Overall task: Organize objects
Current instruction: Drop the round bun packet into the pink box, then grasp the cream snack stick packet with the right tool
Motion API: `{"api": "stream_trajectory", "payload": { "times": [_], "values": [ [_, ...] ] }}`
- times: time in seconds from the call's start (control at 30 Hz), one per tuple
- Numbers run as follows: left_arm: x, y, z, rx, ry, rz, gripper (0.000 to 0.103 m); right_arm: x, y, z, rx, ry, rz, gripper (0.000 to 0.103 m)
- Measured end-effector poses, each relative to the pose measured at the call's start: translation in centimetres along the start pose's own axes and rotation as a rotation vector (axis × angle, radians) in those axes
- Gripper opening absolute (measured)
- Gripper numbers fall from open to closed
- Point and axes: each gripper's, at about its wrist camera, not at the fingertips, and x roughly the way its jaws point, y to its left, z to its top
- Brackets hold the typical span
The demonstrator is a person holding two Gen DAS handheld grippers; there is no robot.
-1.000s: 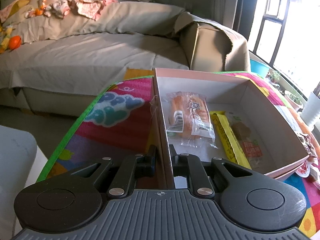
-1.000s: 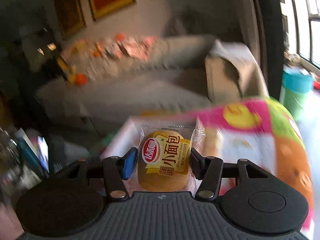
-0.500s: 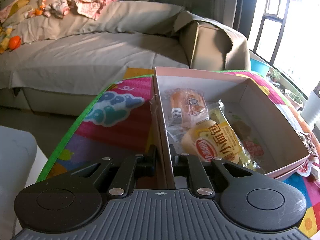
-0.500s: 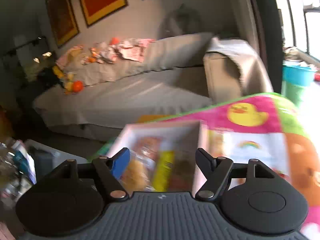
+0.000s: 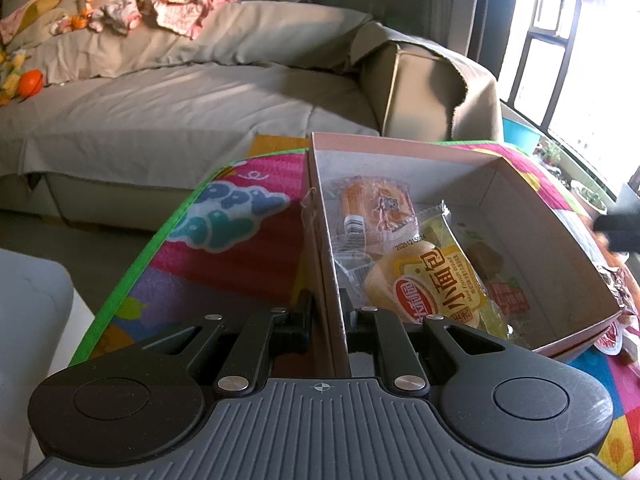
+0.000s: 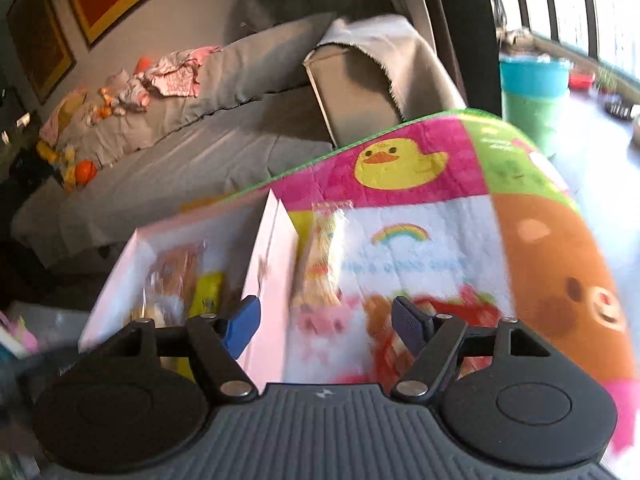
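A pale pink cardboard box (image 5: 532, 216) sits on a colourful play mat (image 5: 240, 240). My left gripper (image 5: 326, 312) is shut on the box's left wall. Inside lie a yellow packet of small bread (image 5: 432, 288), an orange wrapped snack (image 5: 376, 204) and a yellow bar, partly covered. In the right wrist view my right gripper (image 6: 326, 320) is open and empty, above the box's right wall (image 6: 268, 256). Beyond it, wrapped snacks (image 6: 320, 268) and a red packet (image 6: 472, 312) lie blurred on the mat.
A grey sofa (image 5: 180, 92) with clothes and toys stands behind the mat. A blue-green bucket (image 6: 534, 84) stands by the window at the right. A white cushion edge (image 5: 28, 320) is at the near left.
My right gripper let go of the small bread packet, which now lies in the box. The right gripper has opened and swung right toward the snacks on the mat. The left gripper has held still.
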Motion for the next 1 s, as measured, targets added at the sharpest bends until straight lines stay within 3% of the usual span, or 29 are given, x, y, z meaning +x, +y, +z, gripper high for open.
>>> {"api": "stream_trajectory", "payload": {
  "times": [0.13, 0.23, 0.3, 0.4, 0.63, 0.73, 0.83, 0.93, 0.97, 1.0],
  "values": [
    [0.0, 0.0, -0.1, 0.004, -0.001, 0.004, 0.014, 4.9, -0.3, 3.1, 0.076, 0.044, 0.006, 0.064],
    [0.0, 0.1, -0.2, 0.006, -0.002, 0.004, 0.014, 8.5, -0.9, 3.8, 0.134, 0.126, -0.014, 0.051],
    [0.0, 0.1, -0.2, 0.005, -0.003, 0.002, 0.014, 9.7, -1.4, 3.4, 0.172, 0.178, 0.007, 0.033],
    [-0.1, 0.1, -0.2, 0.003, -0.004, -0.002, 0.014, 8.8, -1.7, 2.1, 0.161, 0.171, 0.025, 0.027],
    [-0.1, 0.1, -0.2, -0.010, -0.005, -0.003, 0.014, 3.9, -2.7, -1.7, 0.111, 0.206, 0.024, 0.026],
    [-0.1, 0.1, -0.2, -0.011, -0.004, -0.004, 0.014, 1.2, -2.7, -3.3, 0.071, 0.182, -0.010, 0.026],
    [-0.1, 0.1, -0.2, -0.011, -0.004, -0.005, 0.015, -1.3, -2.1, -5.1, -0.017, 0.131, -0.100, 0.026],
    [-0.2, 0.1, -0.2, -0.010, -0.003, -0.006, 0.015, -4.0, -1.5, -6.7, -0.103, 0.099, -0.083, 0.028],
    [-0.2, 0.1, -0.2, -0.011, -0.003, -0.006, 0.015, -4.8, -1.3, -7.0, -0.127, 0.090, -0.074, 0.034],
    [-0.2, 0.1, -0.2, -0.012, -0.003, -0.006, 0.015, -5.8, -1.0, -7.4, -0.166, 0.069, -0.078, 0.049]
  ]
}}
